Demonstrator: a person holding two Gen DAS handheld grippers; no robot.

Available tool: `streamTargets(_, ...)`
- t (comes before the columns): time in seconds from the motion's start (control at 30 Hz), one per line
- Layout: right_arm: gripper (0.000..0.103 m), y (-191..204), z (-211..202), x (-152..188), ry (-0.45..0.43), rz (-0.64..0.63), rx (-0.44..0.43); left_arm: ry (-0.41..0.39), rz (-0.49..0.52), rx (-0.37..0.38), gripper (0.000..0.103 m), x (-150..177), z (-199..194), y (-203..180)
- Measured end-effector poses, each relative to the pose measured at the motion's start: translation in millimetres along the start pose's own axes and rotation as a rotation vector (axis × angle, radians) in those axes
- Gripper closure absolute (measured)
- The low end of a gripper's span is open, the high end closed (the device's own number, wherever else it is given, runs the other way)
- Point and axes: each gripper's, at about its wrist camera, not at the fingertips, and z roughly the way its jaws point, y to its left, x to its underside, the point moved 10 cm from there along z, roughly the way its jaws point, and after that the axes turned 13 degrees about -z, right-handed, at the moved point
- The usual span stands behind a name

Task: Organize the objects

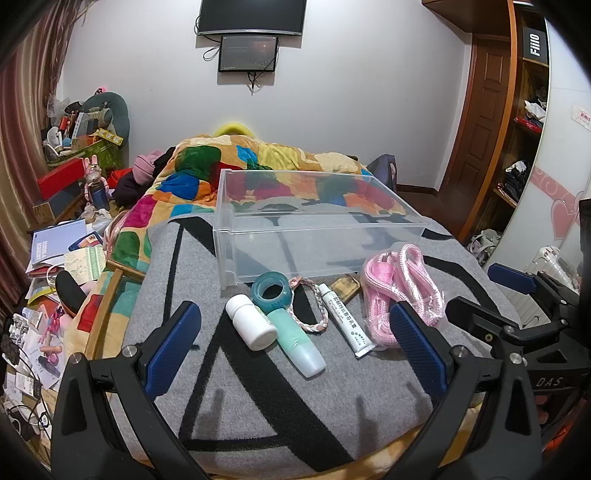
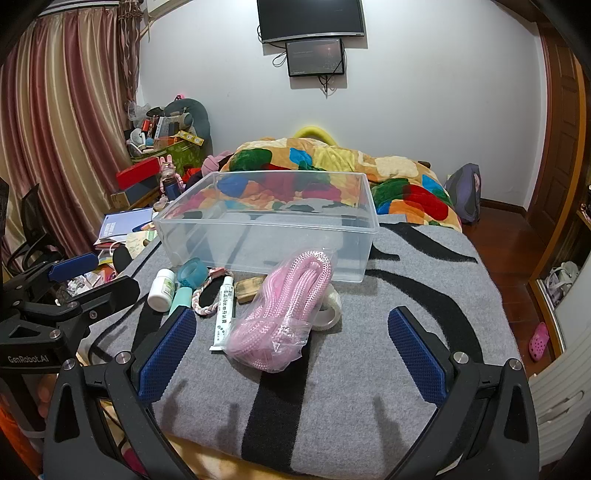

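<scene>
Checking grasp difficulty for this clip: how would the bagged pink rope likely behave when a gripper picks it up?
The pink rope is loosely coiled, so it will probably sag and droop rather than hold shape. Its thin clear plastic bag looks crinkled and glossy, so pads may slip or catch film only. It seems light for its bulk.

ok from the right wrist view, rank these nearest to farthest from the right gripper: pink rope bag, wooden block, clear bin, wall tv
1. Pink rope bag, just ahead of the right gripper, left of centre.
2. Wooden block, behind the bag, to the left.
3. Clear bin, mid-bed.
4. Wall TV, up on the far wall.
</scene>
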Motion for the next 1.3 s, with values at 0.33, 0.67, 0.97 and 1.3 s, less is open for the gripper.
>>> streamTargets(0.33, 0.000, 0.3, -0.1, 0.5, 0.001, 0.000, -0.001, 0.000, -0.001, 0.001, 0.000, -0.3, 0.1, -0.2)
streamTargets(0.67, 0.000, 0.3, -0.1, 0.3, 0.001, 0.002, -0.002, 0.000, 0.002, 0.003, 0.000, 4.5, 4.0, -1.2)
streamTargets(0.97, 0.000, 2.5, -0.1, 2.3, 0.003, 0.005, -0.007, 0.002, 0.006, 0.009, 0.000, 8.2, 8.8, -4.9)
streamTargets(1.3, 0.006, 3.3, 9.5, 6.5, 0.032, 0.031, -0.052, 0.074, 0.021, -0.008, 0.025, 9.9, 15.9, 4.8)
